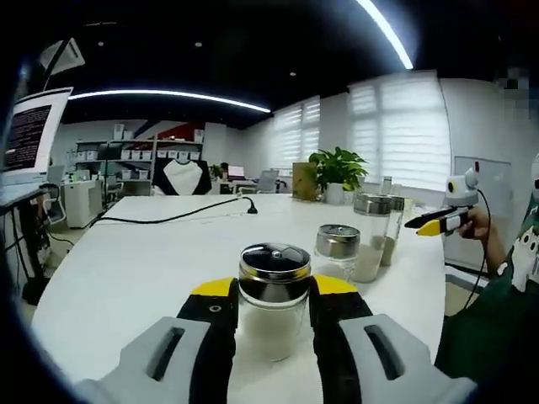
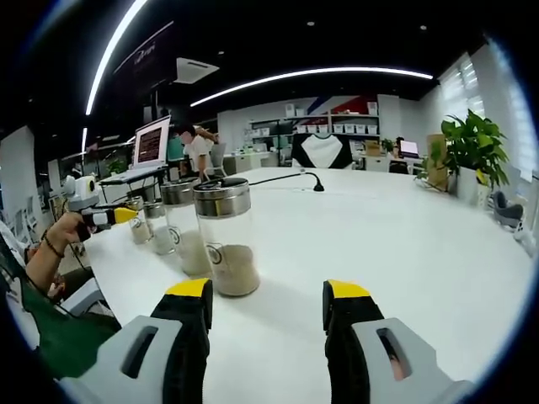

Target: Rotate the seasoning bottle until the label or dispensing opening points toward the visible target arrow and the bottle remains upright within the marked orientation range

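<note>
A short glass seasoning bottle with a shiny metal lid and white grains inside stands upright on the white table. My left gripper is shut on it, one yellow-tipped jaw pressed to each side of the glass. In the right gripper view my right gripper is open with bare table between its jaws. A tall jar of pale grains stands just ahead and left of it. The left gripper shows at far left in a hand, beside the small jars.
A short jar and two tall jars stand right of the held bottle; the right gripper hovers beyond them. A black cable, a potted plant and a screen lie farther off.
</note>
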The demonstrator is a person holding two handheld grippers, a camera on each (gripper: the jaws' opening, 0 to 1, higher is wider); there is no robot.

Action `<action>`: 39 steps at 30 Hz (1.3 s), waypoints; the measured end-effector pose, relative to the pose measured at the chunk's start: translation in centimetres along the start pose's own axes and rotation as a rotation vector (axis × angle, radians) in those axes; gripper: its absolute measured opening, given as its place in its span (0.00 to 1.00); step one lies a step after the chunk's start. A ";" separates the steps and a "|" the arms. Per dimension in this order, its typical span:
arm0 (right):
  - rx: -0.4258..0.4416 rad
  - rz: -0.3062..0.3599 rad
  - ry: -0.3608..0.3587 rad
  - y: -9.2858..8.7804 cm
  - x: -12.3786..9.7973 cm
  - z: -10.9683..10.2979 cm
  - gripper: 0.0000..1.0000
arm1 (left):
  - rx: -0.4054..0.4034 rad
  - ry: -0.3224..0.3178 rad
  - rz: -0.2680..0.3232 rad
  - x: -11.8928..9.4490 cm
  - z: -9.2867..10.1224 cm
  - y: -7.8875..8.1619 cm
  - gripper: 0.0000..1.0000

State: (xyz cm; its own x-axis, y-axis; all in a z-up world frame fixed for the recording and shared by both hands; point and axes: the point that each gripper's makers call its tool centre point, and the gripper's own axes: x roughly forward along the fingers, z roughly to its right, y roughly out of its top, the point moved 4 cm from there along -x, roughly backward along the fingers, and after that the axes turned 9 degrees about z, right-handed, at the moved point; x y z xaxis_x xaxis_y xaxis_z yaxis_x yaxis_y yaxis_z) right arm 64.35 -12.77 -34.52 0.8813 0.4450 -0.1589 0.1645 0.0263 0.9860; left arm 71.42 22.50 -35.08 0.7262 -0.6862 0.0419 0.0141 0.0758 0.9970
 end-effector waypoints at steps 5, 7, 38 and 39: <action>0.008 -0.003 0.000 -0.1 0.2 0.1 0.53 | 0.016 -0.050 -0.019 0.1 -0.1 0.0 0.34; 0.002 -0.007 0.000 -0.2 0.2 0.1 0.53 | 0.012 -0.071 -0.019 0.0 -0.3 0.0 0.34; -0.006 -0.011 0.004 0.0 0.2 0.0 0.52 | 0.007 -0.364 -0.171 0.8 -0.7 0.4 0.34; -0.008 -0.008 0.004 0.1 0.2 0.0 0.52 | 0.009 -0.366 -0.172 0.8 -0.7 0.4 0.34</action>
State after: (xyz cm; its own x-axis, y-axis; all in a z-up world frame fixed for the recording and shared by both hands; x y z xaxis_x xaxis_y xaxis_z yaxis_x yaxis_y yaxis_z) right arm 64.57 -12.66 -34.50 0.8783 0.4479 -0.1671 0.1684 0.0372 0.9850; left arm 72.49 22.52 -34.70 0.4212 -0.9006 -0.1071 0.1067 -0.0681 0.9920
